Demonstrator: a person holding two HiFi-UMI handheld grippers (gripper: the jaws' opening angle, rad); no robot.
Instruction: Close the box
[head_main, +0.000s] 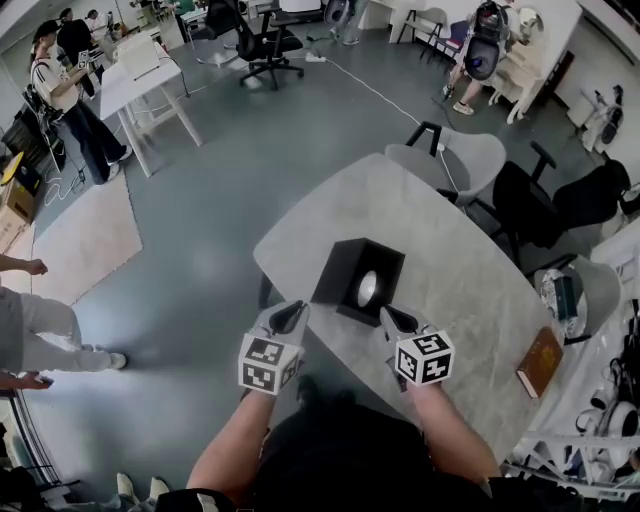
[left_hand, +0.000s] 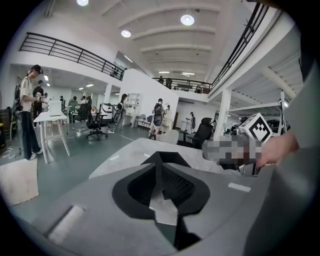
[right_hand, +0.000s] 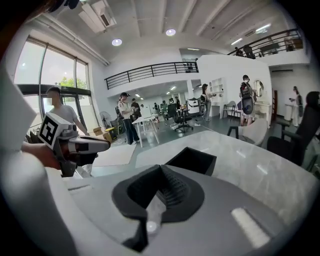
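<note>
A black box (head_main: 358, 280) stands open on the grey marble table (head_main: 470, 300), with something round and shiny (head_main: 367, 288) inside it. My left gripper (head_main: 291, 316) is shut and empty, just short of the box's near left corner. My right gripper (head_main: 392, 319) is also shut and empty, at the box's near right side. In the left gripper view the closed jaws (left_hand: 161, 172) point at the box (left_hand: 167, 158), with the right gripper (left_hand: 250, 145) off to the right. In the right gripper view the box (right_hand: 194, 161) lies just beyond the closed jaws (right_hand: 161, 180), and the left gripper (right_hand: 70, 145) is at the left.
A brown book (head_main: 540, 362) lies near the table's right edge. A grey chair (head_main: 455, 160) and a black chair (head_main: 560, 205) stand behind the table. People stand at the far left by a white table (head_main: 140, 75). The table's near edge runs under my grippers.
</note>
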